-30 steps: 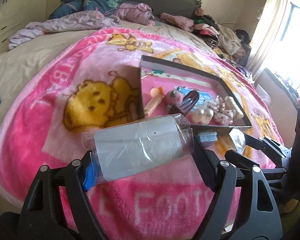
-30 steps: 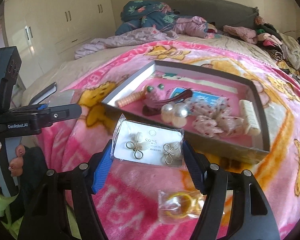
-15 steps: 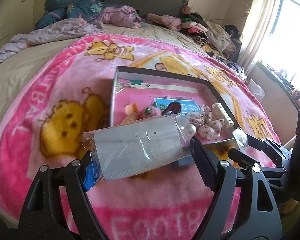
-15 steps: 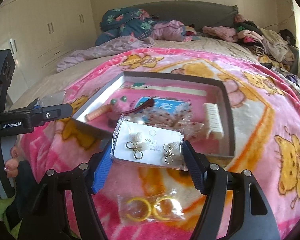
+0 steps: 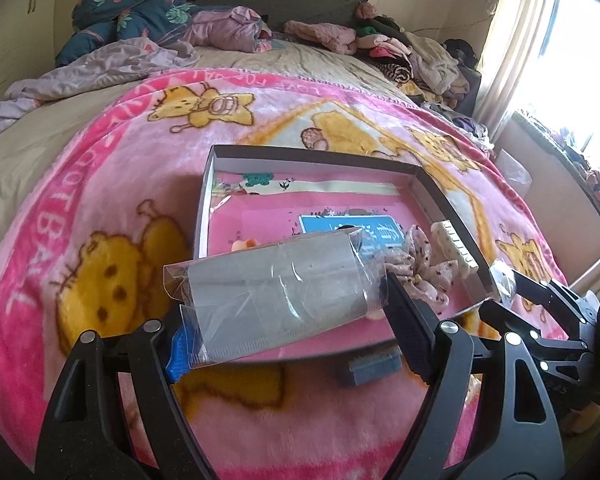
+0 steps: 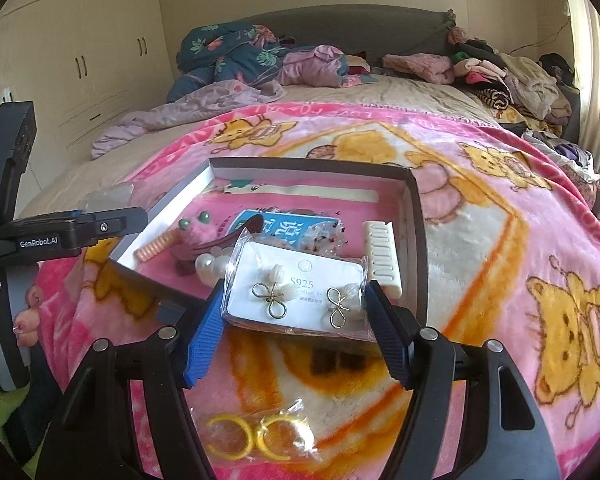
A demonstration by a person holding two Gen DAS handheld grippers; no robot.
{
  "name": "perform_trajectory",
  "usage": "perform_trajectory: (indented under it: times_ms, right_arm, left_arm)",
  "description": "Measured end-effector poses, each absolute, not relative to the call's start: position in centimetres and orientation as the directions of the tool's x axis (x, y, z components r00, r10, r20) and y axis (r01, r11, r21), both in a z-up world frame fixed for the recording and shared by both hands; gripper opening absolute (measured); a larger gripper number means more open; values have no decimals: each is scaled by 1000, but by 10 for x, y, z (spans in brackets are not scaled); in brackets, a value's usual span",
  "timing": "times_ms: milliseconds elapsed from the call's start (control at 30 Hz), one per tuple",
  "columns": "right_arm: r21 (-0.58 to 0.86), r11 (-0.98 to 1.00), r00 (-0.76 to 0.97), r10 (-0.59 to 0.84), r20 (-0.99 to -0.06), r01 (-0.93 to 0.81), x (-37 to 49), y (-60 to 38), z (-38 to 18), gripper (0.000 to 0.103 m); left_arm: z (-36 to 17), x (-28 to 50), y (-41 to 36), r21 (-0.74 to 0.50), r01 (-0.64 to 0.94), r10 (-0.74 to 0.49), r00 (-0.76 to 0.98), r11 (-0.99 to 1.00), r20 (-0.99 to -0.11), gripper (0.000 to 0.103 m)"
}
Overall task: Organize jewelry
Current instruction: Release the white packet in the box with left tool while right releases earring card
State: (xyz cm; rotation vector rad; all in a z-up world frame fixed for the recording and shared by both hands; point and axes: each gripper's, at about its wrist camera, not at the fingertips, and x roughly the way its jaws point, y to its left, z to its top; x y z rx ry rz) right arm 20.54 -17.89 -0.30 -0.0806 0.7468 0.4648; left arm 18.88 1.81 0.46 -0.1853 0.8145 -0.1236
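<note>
My left gripper (image 5: 288, 320) is shut on a clear bag with a grey card (image 5: 276, 296), held above the near edge of the shallow box (image 5: 300, 154). My right gripper (image 6: 296, 316) is shut on a bagged white earring card (image 6: 296, 286) with two gold bow earrings, held over the box's near rim (image 6: 418, 240). The box holds a white comb (image 6: 382, 254), pearls (image 6: 210, 264), a pink fuzzy clip (image 6: 194, 234), a floral scrunchie (image 5: 416, 268) and a blue card (image 5: 352, 228). A bag of yellow hoops (image 6: 256, 434) lies on the blanket below my right gripper.
The box sits on a pink cartoon blanket (image 6: 500, 220) over a bed. A small grey block (image 5: 370, 366) lies in front of the box. Piled clothes (image 6: 500, 68) and bedding (image 6: 236, 56) fill the bed's far end. A window (image 5: 572, 40) is at the right.
Both grippers have moved forward toward the box with their bags still held; the box now fills more of both views and the held cards overlap its near edge.
</note>
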Motion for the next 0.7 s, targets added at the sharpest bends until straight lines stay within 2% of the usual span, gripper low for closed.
perform_trajectory:
  times_ms: [700]
  right_arm:
    - [74, 887, 623, 377, -686, -455, 257, -155, -12, 66]
  left_arm:
    - [-14, 251, 33, -188, 10, -150, 645, 982, -750, 71]
